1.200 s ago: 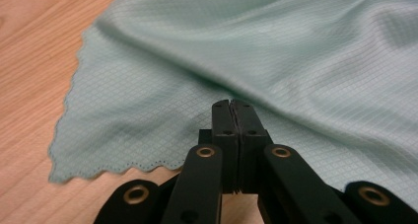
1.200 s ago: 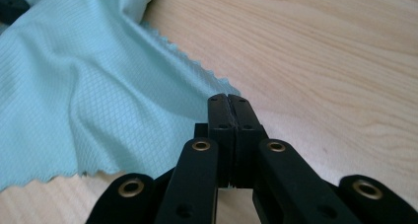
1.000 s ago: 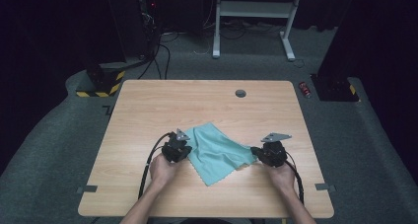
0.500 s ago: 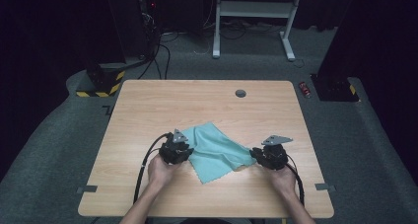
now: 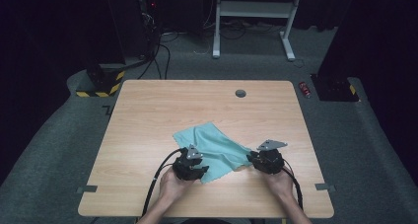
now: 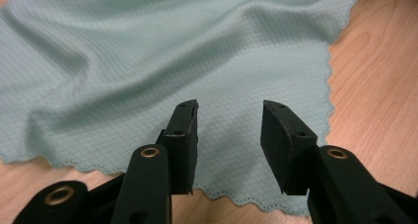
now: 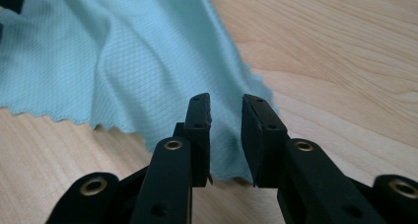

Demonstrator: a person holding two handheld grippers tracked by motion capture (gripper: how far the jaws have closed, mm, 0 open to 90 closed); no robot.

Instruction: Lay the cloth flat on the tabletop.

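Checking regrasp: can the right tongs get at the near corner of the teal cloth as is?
Probably yes: the right tongs have just been opening, the cloth corner lies loose between the jaws, and nothing blocks them.

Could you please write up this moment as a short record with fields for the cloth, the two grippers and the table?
cloth: light teal cloth, rumpled, lying on the table, scalloped edge
left gripper: left gripper at the cloth's near edge, jaws have just been opening, gap over the cloth, pads not pressing on it
right gripper: right gripper at the cloth's right corner, jaws have just been opening, narrow gap, cloth not pinched
table: wooden table, dark round grommet near the far edge
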